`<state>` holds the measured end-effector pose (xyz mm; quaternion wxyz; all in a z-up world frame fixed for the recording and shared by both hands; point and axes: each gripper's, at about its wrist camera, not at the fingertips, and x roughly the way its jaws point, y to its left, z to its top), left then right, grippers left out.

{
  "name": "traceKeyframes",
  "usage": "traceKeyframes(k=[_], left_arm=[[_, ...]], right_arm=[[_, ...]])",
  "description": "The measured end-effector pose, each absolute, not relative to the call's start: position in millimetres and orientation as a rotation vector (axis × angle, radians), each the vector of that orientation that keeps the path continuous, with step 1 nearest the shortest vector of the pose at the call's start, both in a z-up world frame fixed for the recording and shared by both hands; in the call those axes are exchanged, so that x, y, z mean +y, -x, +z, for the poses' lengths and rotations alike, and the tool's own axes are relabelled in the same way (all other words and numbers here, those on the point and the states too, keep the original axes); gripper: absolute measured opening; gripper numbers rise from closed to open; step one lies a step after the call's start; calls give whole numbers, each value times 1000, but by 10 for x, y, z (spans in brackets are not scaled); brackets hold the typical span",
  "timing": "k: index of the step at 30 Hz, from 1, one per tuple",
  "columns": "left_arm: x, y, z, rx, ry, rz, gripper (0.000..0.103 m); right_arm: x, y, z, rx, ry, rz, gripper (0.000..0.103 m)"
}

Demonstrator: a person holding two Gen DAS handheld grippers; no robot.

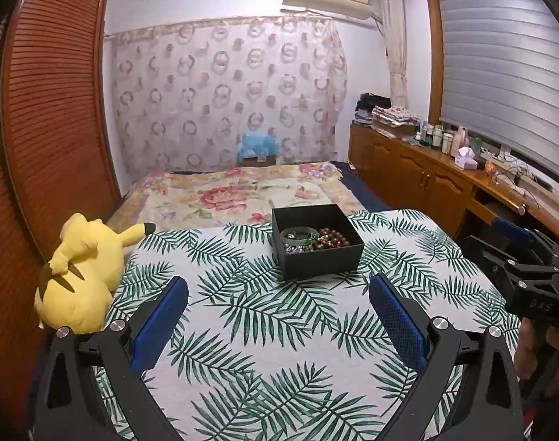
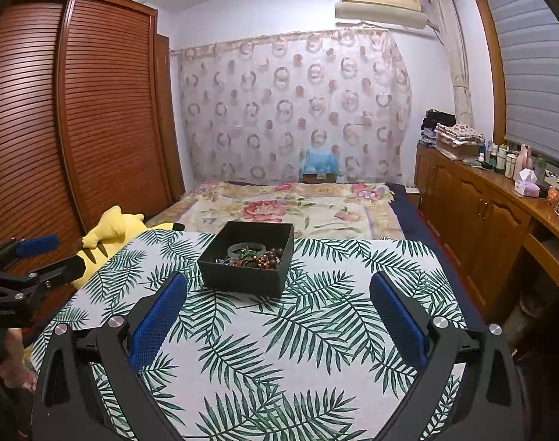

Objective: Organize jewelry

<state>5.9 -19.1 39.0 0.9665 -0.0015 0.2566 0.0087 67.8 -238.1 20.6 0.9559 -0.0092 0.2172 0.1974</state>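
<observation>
Right now the black box [image 1: 318, 242] sits on the leaf-print cloth [image 1: 272, 330] holding a grey bangle [image 2: 248, 249] and brown beads [image 1: 333, 238], both grippers, left [image 1: 278, 296] and right [image 2: 278, 294], spread wide and empty short of it, only the left view showing the whole yellow plush [image 1: 79, 275].

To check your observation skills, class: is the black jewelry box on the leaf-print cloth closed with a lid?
No: the black jewelry box stands open on top, showing a pale bangle and brown beads lying inside.
</observation>
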Motion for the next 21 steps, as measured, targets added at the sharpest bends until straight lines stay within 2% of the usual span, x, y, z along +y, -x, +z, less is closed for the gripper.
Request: traceKeyframes(k=[21], left_arm=[[-198, -37, 386, 515, 4, 16, 95]], right_arm=[[-2389, -685, 186, 445, 17, 401, 100]])
